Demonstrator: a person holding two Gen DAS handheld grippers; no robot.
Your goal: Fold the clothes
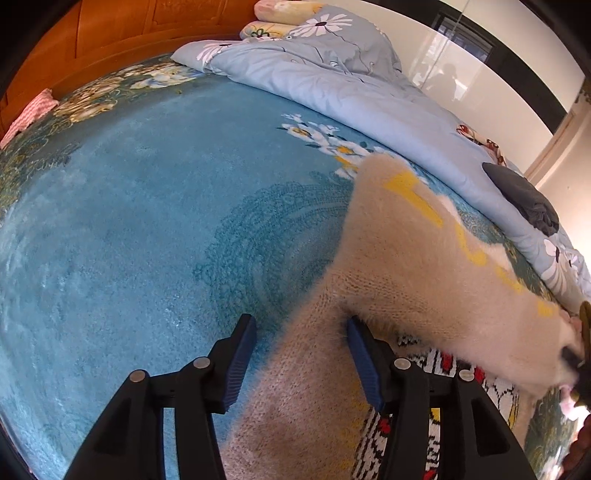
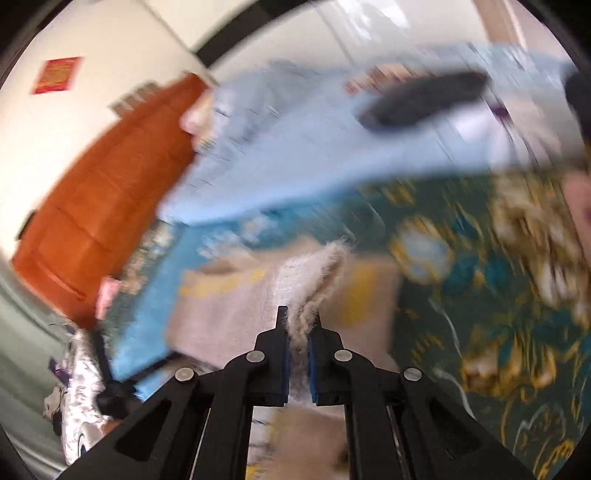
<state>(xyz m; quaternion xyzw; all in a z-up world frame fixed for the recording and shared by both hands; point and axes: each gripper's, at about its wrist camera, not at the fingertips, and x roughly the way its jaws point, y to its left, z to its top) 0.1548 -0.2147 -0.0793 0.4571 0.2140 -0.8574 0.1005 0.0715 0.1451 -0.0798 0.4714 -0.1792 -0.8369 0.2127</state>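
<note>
A fuzzy cream sweater (image 1: 424, 258) with yellow markings lies on the teal bed cover (image 1: 147, 221). Its right end is lifted toward the picture's right edge. My left gripper (image 1: 300, 323) stands open over the sweater's near part. The knit runs between the fingers and brushes the right pad (image 1: 364, 362), while the left pad is clear of it. In the blurred right wrist view, my right gripper (image 2: 300, 317) is shut on a raised fold of the sweater (image 2: 314, 273), with fluffy edge sticking up past the fingertips.
A light blue flowered quilt (image 1: 332, 81) is bunched along the far side with a dark grey garment (image 1: 524, 199) on it. An orange wooden headboard (image 1: 110, 33) and pillows (image 1: 280, 14) stand at the back left. A black, white and red patterned cloth (image 1: 436, 369) shows under the sweater.
</note>
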